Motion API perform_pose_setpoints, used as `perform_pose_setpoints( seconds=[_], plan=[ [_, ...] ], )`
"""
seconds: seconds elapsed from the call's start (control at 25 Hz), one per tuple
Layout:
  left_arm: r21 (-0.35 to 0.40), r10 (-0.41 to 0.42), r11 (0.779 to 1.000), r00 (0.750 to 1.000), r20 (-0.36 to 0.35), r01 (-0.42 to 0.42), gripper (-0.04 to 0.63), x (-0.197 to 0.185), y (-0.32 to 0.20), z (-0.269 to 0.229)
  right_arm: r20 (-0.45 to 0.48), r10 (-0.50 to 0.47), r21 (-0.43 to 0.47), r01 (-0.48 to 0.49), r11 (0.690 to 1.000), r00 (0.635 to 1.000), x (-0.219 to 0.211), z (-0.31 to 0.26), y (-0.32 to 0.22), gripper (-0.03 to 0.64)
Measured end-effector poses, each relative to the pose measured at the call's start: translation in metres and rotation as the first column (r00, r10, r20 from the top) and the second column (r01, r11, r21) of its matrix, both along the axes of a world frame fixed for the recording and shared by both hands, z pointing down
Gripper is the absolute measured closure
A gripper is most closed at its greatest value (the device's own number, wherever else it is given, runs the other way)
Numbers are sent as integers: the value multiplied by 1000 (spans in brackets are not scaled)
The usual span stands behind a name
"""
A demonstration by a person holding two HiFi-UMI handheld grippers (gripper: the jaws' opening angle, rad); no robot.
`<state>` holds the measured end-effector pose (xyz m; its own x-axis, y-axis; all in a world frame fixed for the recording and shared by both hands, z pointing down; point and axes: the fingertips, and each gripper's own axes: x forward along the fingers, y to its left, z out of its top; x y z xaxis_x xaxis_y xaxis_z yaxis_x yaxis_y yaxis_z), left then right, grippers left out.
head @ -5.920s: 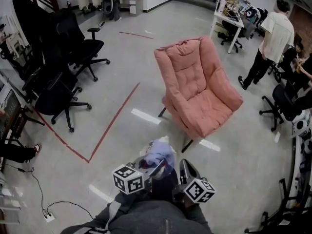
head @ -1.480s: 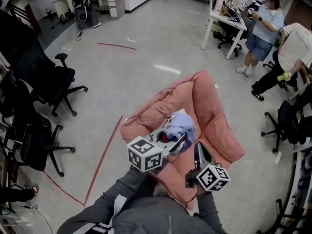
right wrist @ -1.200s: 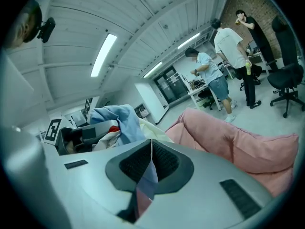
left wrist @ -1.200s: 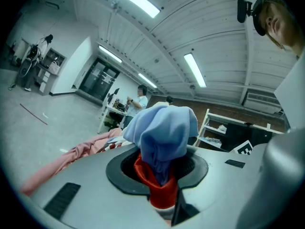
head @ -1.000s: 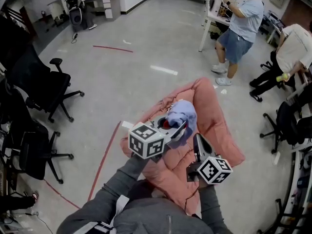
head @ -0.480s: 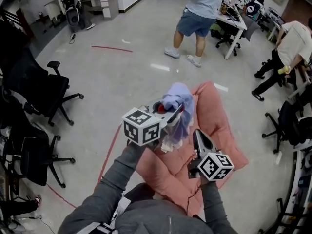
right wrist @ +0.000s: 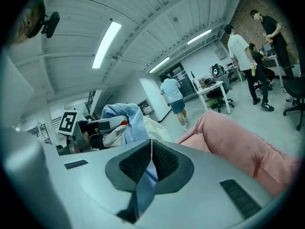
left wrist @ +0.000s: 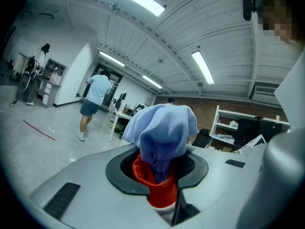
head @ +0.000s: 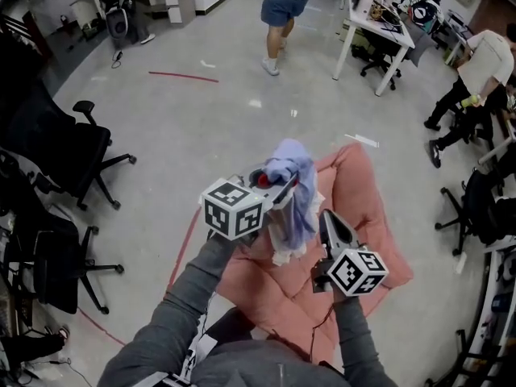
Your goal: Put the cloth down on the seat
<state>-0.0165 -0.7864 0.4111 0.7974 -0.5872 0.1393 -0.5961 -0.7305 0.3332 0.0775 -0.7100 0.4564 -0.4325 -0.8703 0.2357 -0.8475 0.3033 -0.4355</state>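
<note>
The left gripper (head: pixel 280 187) is clamping the bunched blue cloth (head: pixel 293 185), which is hanging in the air over the pink armchair's (head: pixel 377 234) left edge. The right gripper (head: pixel 328 218), just beside the cloth, is holding its jaws almost together.

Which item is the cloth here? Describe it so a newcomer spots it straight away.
Find the pink armchair in the middle of the grey floor. Over it, the left gripper is shut on the cloth, a bunched pale blue bundle hanging down. Nothing else nearby is soft and blue, with red and white showing underneath.
</note>
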Motion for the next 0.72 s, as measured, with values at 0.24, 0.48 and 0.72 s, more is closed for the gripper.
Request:
perform_pose_setpoints(
  seconds=[0.24,0.48,0.72],
  plan=[
    [-2,-28,1000,996,86,28,480,-15,-24,33,3,-12,-33,12,999,1000,-15,15,-14,604],
    [-8,-67,998,984,164,69,476,-25,-32,71,5,-29,-70,29,997,1000,-23,32,-15,604],
    [-8,-115,993,961,251,121,457,-40,-42,106,7,-37,-99,37,994,999,-26,42,-13,604]
  ],
)
